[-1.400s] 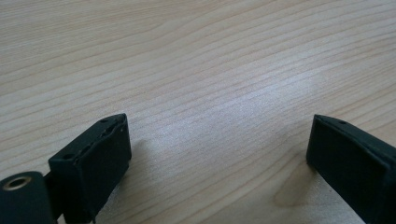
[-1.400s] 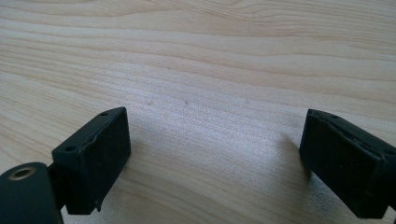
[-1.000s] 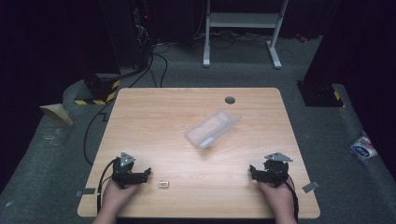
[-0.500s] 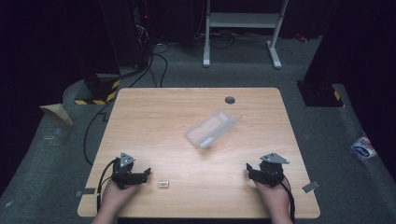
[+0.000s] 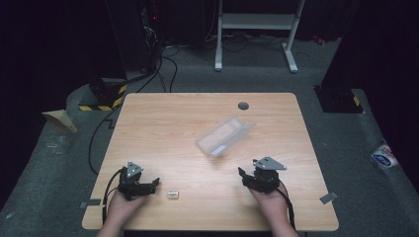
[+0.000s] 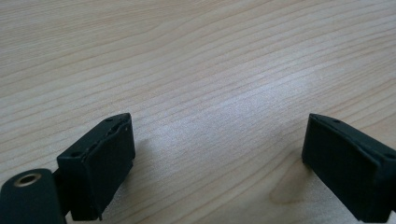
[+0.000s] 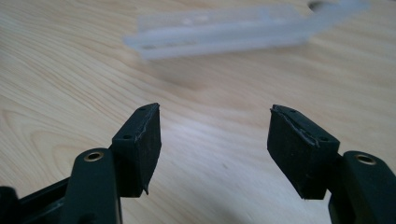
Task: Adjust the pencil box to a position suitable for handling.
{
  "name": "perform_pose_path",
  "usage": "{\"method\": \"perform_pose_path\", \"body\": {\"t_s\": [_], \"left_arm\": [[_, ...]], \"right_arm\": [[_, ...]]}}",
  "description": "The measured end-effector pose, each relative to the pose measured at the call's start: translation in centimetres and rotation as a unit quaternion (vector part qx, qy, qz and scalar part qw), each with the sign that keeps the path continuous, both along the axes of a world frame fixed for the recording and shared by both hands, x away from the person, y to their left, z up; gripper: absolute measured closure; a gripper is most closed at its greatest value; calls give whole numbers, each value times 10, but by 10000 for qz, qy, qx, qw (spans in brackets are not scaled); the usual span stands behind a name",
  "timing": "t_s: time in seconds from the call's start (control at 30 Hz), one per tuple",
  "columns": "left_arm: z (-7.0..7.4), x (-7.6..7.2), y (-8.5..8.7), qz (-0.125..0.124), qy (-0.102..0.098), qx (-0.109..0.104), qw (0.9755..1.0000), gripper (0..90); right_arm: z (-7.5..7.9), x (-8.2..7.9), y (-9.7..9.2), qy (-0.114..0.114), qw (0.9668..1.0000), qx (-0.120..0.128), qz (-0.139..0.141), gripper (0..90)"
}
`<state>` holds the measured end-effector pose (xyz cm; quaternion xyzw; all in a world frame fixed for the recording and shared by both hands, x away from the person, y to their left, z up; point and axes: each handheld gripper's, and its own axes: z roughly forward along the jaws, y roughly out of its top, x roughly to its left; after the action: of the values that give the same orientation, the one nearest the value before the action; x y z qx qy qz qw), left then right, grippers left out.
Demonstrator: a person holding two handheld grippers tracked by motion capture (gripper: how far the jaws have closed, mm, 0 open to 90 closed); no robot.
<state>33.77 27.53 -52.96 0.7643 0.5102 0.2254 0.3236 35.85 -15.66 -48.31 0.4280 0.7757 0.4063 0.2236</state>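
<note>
The right claw [image 5: 247,176] has been moved toward the clear plastic case [image 5: 225,136] mid-counter, its jaws narrowed yet apart, empty; the left claw [image 5: 150,185] is held wide apart; a grasp seems imminent.

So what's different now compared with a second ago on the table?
The right hand-held gripper has slid left and a little forward, toward the clear plastic case, and its jaws have just been closing with nothing between them. The left hand-held gripper, the case and the small block near the front edge stayed put.
</note>
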Motion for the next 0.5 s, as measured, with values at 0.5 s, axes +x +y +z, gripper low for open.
{"method": "perform_pose_path", "body": {"t_s": [0.5], "left_arm": [[0, 0, 0, -21, 5, -11, 10000, 95]], "right_arm": [[28, 50, 84, -86, 9957, -215, 895, 576]]}}
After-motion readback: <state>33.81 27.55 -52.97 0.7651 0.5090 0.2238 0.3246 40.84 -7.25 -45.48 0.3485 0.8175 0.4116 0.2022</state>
